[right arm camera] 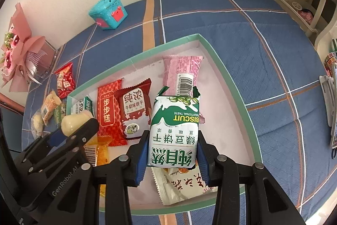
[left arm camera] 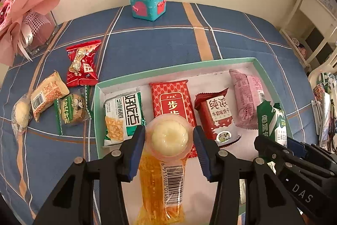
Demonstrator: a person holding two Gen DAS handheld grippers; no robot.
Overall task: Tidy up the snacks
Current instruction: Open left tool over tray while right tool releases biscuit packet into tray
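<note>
A shallow green-rimmed box [left arm camera: 174,67] lies on the blue plaid cloth and holds several snack packs. My left gripper [left arm camera: 169,136] hangs over its near part, its jaws on either side of a round pale jelly cup [left arm camera: 169,137] with a small gap each side; an orange wrapped snack [left arm camera: 162,187] lies under it. My right gripper [right arm camera: 171,150] is shut on a green-and-white biscuit pack [right arm camera: 174,130] and holds it above the box [right arm camera: 227,85]. In the left wrist view that pack [left arm camera: 273,119] shows at the right. A white pack [right arm camera: 181,185] lies beneath it.
Loose snacks lie left of the box: a red peanut pack [left arm camera: 83,65], a tan pack [left arm camera: 47,94], a green cookie pack [left arm camera: 72,111] and a clear-wrapped pastry [left arm camera: 21,112]. A teal toy box [left arm camera: 148,1] stands at the back. A pink bouquet [left arm camera: 21,20] stands at far left.
</note>
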